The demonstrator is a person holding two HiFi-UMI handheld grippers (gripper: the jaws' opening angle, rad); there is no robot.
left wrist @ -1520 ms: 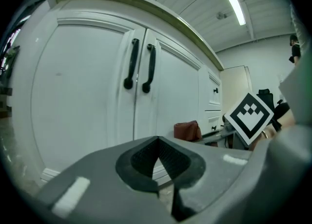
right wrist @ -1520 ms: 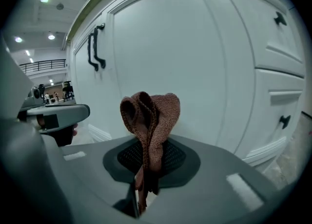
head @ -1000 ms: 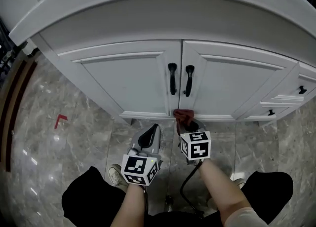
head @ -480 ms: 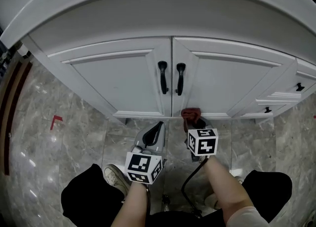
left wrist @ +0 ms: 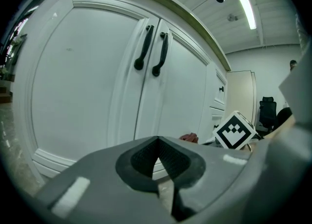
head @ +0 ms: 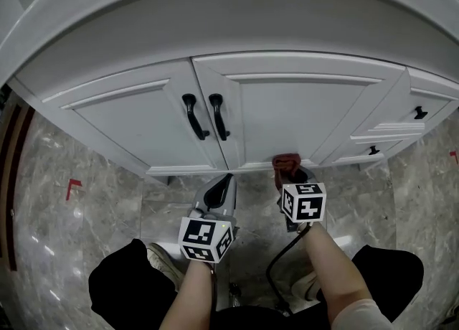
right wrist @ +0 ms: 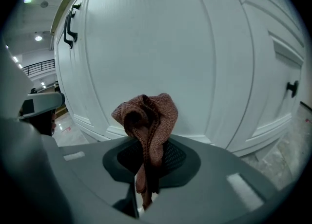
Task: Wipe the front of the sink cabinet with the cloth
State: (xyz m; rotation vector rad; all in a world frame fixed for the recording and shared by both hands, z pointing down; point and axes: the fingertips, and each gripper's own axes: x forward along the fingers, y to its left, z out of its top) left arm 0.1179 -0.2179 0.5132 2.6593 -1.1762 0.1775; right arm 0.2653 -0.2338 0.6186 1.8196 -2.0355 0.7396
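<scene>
The white sink cabinet (head: 301,102) has two doors with black handles (head: 204,115). A reddish-brown knitted cloth (right wrist: 146,118) is bunched between the jaws of my right gripper (right wrist: 146,162), which is shut on it. In the head view the cloth (head: 285,161) touches the bottom edge of the right door, near its lower right corner. My left gripper (head: 219,194) hangs a little back from the cabinet foot, left of the right one. Its jaws are shut with nothing between them (left wrist: 158,162). The left gripper view shows both doors (left wrist: 97,86) and their handles (left wrist: 152,50).
Small drawers with black knobs (head: 419,113) stand right of the doors. The floor is glossy grey marble tile (head: 93,199) with a red mark (head: 72,188) at the left. A black cable (head: 276,267) trails from the right gripper. The person's shoe (head: 161,255) is below the left gripper.
The right gripper has carried the cloth rightward along the cabinet's bottom edge, from under the handles to beneath the right door. The left gripper has stayed where it was.
</scene>
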